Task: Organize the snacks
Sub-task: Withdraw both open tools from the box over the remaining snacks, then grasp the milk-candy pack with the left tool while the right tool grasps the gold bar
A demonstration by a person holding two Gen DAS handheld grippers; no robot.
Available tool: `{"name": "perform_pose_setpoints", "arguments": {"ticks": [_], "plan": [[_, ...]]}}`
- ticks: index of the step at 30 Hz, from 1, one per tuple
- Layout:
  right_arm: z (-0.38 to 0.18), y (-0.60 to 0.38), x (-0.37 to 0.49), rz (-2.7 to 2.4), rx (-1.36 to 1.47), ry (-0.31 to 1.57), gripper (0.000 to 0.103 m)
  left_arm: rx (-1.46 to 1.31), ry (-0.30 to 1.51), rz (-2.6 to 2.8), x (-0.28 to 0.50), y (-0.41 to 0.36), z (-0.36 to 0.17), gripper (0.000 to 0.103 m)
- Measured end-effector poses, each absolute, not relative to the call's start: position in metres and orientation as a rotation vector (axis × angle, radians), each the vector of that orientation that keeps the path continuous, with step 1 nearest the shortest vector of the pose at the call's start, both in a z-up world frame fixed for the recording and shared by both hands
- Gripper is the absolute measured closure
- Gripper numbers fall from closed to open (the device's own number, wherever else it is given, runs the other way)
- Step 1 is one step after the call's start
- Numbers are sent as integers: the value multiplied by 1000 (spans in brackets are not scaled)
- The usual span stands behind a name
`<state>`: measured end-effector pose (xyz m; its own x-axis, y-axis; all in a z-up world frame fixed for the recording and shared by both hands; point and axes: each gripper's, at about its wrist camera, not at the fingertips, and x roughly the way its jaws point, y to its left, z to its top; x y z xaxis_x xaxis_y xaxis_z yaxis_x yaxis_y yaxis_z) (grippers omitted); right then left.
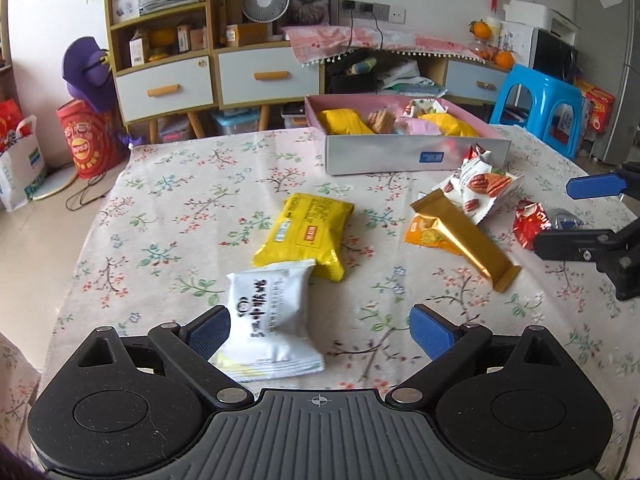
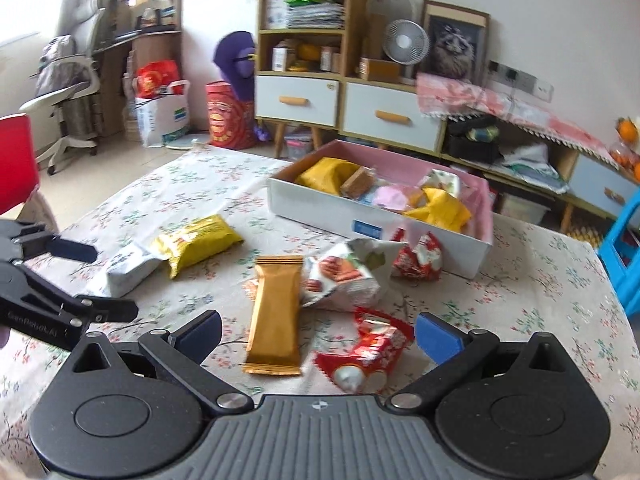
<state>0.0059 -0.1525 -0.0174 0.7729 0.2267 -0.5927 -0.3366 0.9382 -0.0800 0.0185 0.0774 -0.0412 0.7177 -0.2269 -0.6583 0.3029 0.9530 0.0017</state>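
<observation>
Left gripper (image 1: 320,326): spread wide, low over the desk (image 1: 180,208), white packet (image 1: 270,324) between its fingers, touching the left one.
Right gripper (image 2: 318,336): spread wide, gold bar (image 2: 276,312) and red packet (image 2: 366,350) between its fingers.
Box (image 1: 400,154): far side, partly filled with snacks.
Yellow packet (image 1: 306,234): just beyond the white one.

Faint raised lettering, seemingly "GenRobot.AI", runs along the left gripper (image 2: 84,284) arm in the right wrist view. Printing on the white snack packet (image 1: 272,320) and yellow packet (image 1: 306,236) is too blurred to read.
</observation>
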Motion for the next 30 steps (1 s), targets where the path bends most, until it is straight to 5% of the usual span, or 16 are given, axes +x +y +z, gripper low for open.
{"name": "perform_pose_setpoints", "arguments": {"ticks": [8,16,30], "plan": [[-27,-125,3,437,-246,602,12,70,712,-296,28,93,-51,6],[-42,-114,20,488,-224,690,26,-2,712,-284,37,100,-55,10],[-57,-117,44,450,-203,732,48,-13,725,-244,44,103,-60,50]]}}
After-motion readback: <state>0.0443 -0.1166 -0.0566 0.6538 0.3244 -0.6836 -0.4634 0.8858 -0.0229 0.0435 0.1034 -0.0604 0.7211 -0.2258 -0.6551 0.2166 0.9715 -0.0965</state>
